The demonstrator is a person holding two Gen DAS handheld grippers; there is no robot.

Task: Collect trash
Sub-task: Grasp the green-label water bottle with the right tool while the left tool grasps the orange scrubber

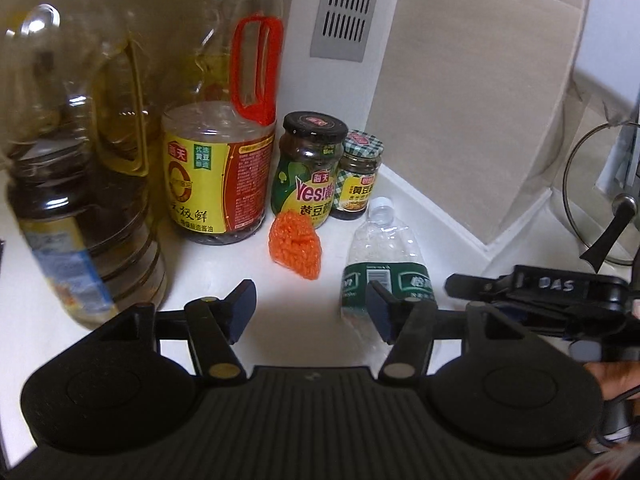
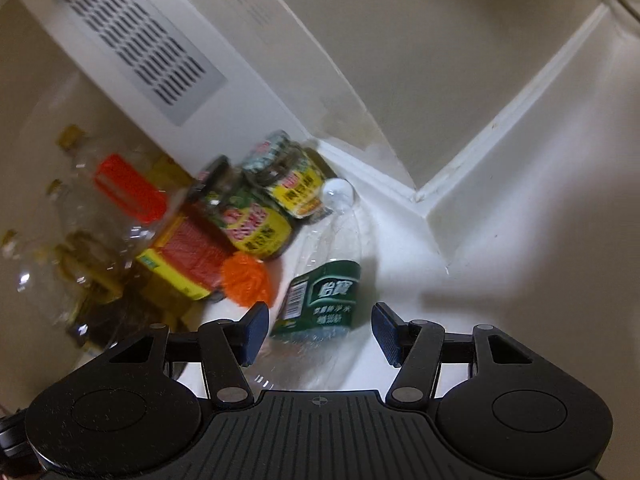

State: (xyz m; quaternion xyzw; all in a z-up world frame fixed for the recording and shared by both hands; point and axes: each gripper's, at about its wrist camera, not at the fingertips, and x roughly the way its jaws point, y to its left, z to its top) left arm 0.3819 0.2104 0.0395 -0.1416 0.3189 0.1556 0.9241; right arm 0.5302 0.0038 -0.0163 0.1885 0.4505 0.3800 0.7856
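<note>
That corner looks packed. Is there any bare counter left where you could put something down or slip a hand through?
Bare white counter lies in front of the orange mesh scrubber, left of the clear plastic water bottle with green label. More lies right of the bottle toward the wall ledge. The corner is crowded: two sauce jars and large oil jugs stand close together.

A white counter runs ahead into a corner of beige walls; a white panel with a grey vent stands ahead-left.

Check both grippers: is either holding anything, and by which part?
Nothing is held. The left gripper stands open over bare counter. The right gripper is open, with the water bottle lying ahead between its fingers, pads not touching it.
</note>
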